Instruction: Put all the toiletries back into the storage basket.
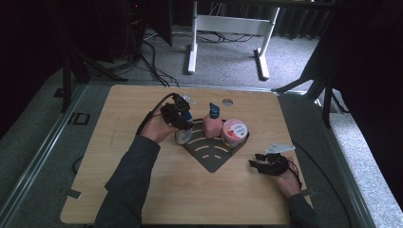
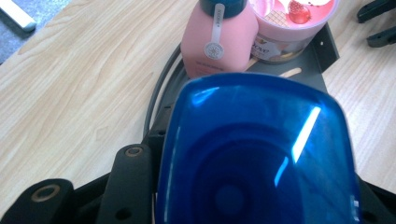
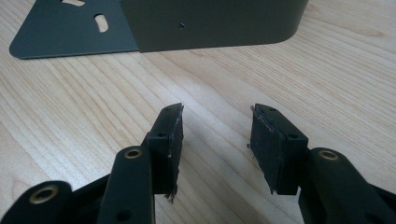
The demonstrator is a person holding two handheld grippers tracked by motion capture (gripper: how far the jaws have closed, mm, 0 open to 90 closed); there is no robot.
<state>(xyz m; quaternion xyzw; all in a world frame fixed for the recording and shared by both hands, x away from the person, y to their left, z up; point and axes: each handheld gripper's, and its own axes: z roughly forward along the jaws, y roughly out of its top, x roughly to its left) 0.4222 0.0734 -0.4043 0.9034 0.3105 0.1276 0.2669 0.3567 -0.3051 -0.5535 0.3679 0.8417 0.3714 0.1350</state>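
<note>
- You have a pink bottle (image 1: 212, 124) with a teal cap standing upright on the dark grey rack (image 1: 213, 160), near its back edge.
- Just beside that bottle, on its right, you see a round tub (image 1: 234, 132) with a pink lid.
- Your wooden table (image 1: 133, 180) carries the rack near its middle.
- Beyond the table, you see a white desk frame (image 1: 228, 28) and loose cables (image 1: 154, 66) on grey carpet.

bottles: 2 (white-blue (image 1: 183, 134), pink (image 1: 212, 125)) | tubs (image 1: 234, 132): 1 | racks (image 1: 213, 158): 1 | tongs: 2
</note>
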